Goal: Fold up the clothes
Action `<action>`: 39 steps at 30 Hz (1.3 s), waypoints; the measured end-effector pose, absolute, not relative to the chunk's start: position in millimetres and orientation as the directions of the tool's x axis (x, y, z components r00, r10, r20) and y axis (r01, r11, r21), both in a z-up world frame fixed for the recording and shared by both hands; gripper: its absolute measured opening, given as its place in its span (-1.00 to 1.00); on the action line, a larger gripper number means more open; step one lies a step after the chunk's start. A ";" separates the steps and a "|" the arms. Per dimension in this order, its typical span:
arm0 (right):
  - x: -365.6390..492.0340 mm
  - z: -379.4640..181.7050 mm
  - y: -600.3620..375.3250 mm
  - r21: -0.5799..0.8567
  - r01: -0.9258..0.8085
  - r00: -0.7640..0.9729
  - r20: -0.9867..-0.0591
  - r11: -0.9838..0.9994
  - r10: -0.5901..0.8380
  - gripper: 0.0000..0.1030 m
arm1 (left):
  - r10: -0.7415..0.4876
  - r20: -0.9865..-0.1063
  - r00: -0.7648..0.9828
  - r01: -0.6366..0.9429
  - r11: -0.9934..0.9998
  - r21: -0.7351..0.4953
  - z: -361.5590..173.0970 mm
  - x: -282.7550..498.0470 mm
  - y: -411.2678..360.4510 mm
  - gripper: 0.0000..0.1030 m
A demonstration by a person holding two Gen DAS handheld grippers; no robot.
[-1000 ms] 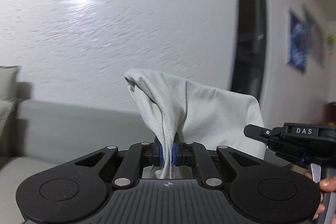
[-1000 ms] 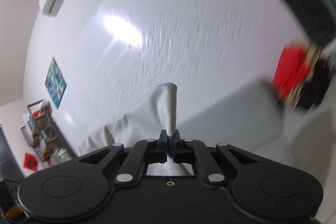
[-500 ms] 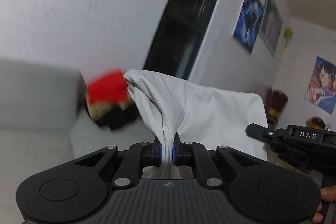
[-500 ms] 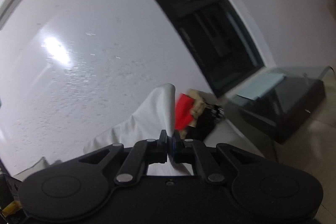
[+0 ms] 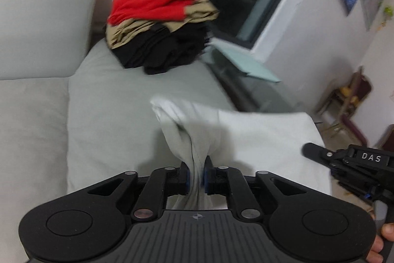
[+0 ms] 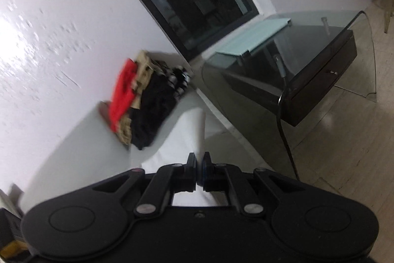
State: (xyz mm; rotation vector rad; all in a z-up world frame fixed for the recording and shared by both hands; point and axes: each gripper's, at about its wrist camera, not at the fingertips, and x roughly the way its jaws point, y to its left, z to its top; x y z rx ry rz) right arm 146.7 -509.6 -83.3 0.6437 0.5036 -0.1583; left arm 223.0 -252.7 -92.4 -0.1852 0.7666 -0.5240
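Shirt (image 5: 258,139) — pale grey — hangs stretched above a sofa (image 5: 110,115), left hand-held gripper (image 5: 196,175) and right hand-held gripper (image 6: 199,170) each clenched on an edge — folded clothes (image 5: 160,24) stacked behind.

A: What is lying ahead of the left gripper (image 5: 196,173)?

B: The sofa seat (image 5: 118,120) is stretching out bare ahead and to its left. The pile of folded clothes (image 5: 160,26) is sitting at the far end, blocking that corner, and the backrest (image 5: 44,24) is closing off the far left.

A: And to its right?

B: The right gripper (image 5: 344,159) is hanging close beside it, and the glass table (image 6: 307,61) is standing just past the seat's edge.
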 end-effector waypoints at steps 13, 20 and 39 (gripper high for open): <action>64.2 -82.9 -515.1 0.430 0.395 0.811 -0.579 0.812 -0.088 0.08 | -0.456 -0.672 0.584 0.450 0.870 -0.200 -99.3 183.6 -208.8 -0.40; 44.5 -93.0 -458.9 0.319 0.191 0.810 -0.586 0.928 0.034 -0.71 | -0.419 -0.728 0.542 0.556 0.829 -0.062 -120.2 142.1 -272.5 -0.38; -38.7 -50.1 -424.8 0.343 0.329 0.696 -0.718 0.880 0.019 0.31 | -0.316 -0.801 0.508 0.511 0.859 -0.014 -47.1 54.5 -235.1 0.29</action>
